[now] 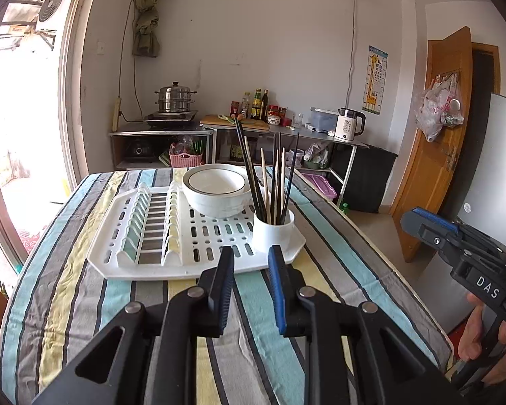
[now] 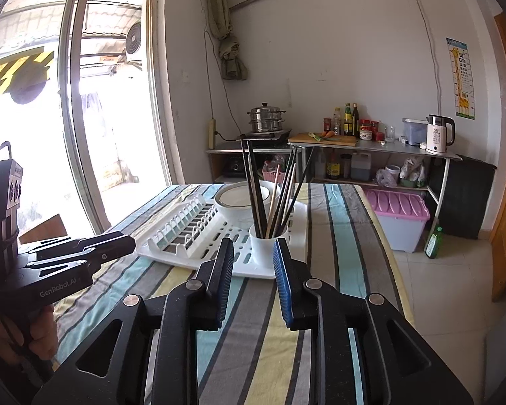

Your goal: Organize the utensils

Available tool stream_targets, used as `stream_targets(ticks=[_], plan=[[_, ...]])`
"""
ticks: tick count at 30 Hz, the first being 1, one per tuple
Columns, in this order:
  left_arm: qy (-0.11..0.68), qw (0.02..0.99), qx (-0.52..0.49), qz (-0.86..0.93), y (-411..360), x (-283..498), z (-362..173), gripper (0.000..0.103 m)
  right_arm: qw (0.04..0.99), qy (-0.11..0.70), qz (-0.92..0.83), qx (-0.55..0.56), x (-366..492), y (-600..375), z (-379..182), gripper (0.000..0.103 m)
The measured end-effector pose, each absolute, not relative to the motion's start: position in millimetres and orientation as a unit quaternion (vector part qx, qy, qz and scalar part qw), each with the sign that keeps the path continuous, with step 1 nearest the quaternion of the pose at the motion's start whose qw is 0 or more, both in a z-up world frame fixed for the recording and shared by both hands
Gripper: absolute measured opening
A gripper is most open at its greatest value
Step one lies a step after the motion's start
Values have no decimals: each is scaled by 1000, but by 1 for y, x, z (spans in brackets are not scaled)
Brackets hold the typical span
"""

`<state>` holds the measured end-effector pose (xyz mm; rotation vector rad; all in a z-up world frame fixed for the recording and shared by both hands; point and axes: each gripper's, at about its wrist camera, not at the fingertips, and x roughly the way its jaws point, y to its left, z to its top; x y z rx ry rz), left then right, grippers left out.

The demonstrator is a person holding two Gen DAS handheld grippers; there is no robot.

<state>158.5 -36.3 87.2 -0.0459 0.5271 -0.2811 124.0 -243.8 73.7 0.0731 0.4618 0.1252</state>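
A white dish rack (image 1: pixel 151 263) (image 2: pixel 172 253) lies on the striped tablecloth. On its right corner stands a white cup (image 1: pixel 273 233) (image 2: pixel 264 246) holding several black and wooden chopsticks (image 1: pixel 270 182) (image 2: pixel 273 195). White stacked bowls (image 1: pixel 216 185) (image 2: pixel 243 202) sit on the rack behind the cup. My left gripper (image 1: pixel 251 260) is open and empty, just short of the rack's near edge. My right gripper (image 2: pixel 253 253) is open and empty, in front of the cup. Each gripper also shows in the other's view, the right one (image 1: pixel 418 222) and the left one (image 2: pixel 118 243).
The table (image 1: pixel 67 303) (image 2: pixel 347 270) ends at the right, with floor beyond. A pink-lidded bin (image 2: pixel 401 216) and green bottle (image 2: pixel 433 243) stand on the floor. A counter (image 1: pixel 286 128) with steamer, bottles and kettle lines the back wall. A glass door is at left.
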Motion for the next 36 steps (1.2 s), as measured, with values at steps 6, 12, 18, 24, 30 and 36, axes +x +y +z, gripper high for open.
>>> stream_targets(ticks=[6,12,18,24,30,36], plan=[[252,960,-28,-119,-26,117,74,25,971,230,56,37,81,-233,58,28],[262,959,-26,-102,-17,83,51,25,969,239,47,44,48,-224,38,29],[268,959,-31,-90,-8,57,33,25,969,240,36,45,25,-219,28,29],[252,964,-25,-81,-5,36,31,25,972,232,30,35,17,-217,28,29],[248,965,-23,-84,-8,33,32,25,972,231,25,31,15,-215,27,29],[251,964,-26,-87,-10,34,31,25,971,235,25,29,14,-212,25,29]])
